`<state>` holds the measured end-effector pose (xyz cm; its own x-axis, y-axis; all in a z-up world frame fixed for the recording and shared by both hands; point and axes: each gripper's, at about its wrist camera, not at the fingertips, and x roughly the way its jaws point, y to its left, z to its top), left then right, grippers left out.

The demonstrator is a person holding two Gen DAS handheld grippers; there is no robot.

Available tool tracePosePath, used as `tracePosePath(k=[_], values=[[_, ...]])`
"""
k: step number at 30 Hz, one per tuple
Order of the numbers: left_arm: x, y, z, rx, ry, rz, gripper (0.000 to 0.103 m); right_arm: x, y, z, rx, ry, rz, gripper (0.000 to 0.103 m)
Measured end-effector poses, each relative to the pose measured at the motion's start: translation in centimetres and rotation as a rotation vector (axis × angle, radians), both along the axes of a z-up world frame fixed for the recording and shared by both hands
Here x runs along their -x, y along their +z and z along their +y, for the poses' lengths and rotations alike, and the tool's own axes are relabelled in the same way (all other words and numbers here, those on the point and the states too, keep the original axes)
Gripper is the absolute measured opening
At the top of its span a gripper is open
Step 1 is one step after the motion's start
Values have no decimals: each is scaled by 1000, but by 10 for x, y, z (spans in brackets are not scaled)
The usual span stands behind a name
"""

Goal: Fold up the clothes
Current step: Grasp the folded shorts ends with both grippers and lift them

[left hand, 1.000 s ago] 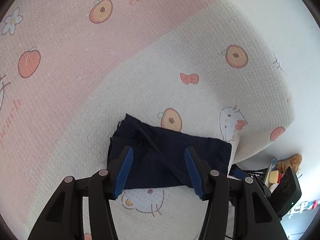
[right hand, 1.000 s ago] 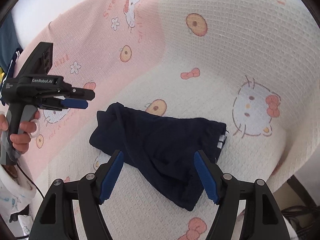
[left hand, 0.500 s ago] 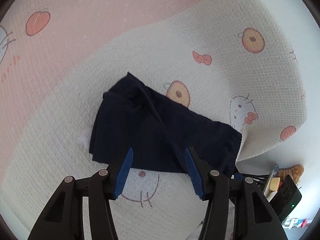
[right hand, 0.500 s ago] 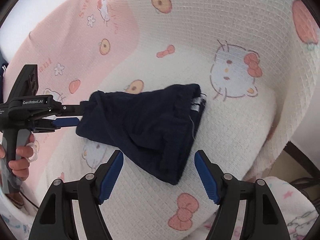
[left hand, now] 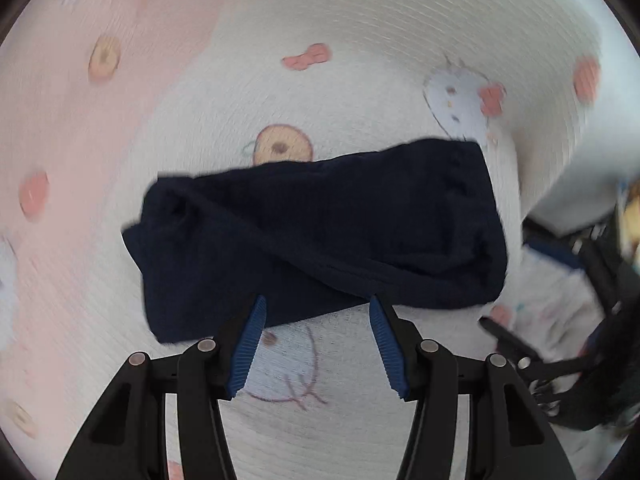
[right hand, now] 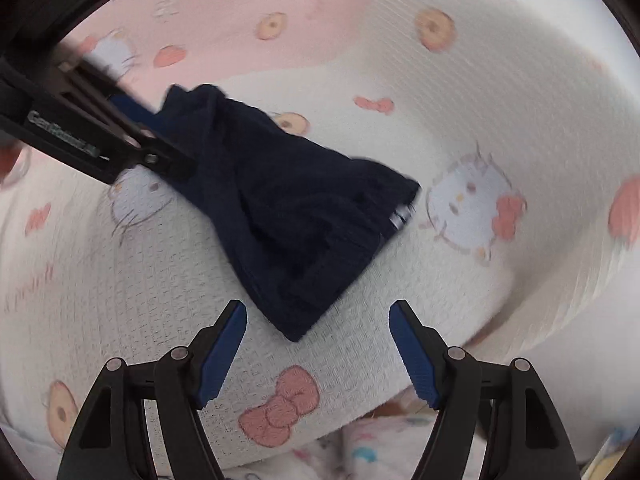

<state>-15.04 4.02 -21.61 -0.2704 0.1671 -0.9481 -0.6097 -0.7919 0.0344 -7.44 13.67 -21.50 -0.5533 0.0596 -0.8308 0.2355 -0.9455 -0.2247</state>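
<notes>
Navy garment [left hand: 320, 236] lying crumpled on patterned blanket [left hand: 360, 60]. Left gripper [left hand: 316, 312] at garment's near edge, right gripper [right hand: 316, 320] just short of garment corner; both w/ jaws apart, empty. Best pinch 2 corners, 1 layer only.

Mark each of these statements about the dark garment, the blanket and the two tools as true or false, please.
1. The navy garment lies on a white and pink cartoon-print blanket. True.
2. The right tool is clamped on the garment. False: its jaws stand open and empty, just short of the garment's nearest corner.
3. The left tool has open jaws, with the garment's near edge just at its tips. True.
4. The garment is bright red. False: it is dark navy.
5. In the right wrist view, the left tool comes in from the left side of the picture, at the garment's far end. True.
</notes>
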Motion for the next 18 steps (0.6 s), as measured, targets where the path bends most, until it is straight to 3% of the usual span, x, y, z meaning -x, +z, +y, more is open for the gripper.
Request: tracePosePath(k=[3, 5, 9, 12, 15, 18], values=[[-19, 6, 11, 79, -180, 137, 51, -6, -4, -17, -108, 103, 25, 73], [-32, 5, 17, 143, -309, 235, 51, -12, -12, -27, -234, 158, 35, 73], [-57, -9, 22, 324, -551, 478, 51, -32, -38, -42, -552, 320, 89, 73], [-76, -27, 19, 476, -709, 658, 51, -47, -52, -48, -717, 450, 137, 73], [-87, -42, 13, 570, -810, 746, 51, -52, -55, -51, -783, 514, 164, 73], [-88, -51, 11, 598, -867, 708, 51, -50, -58, -51, -816, 552, 173, 73]])
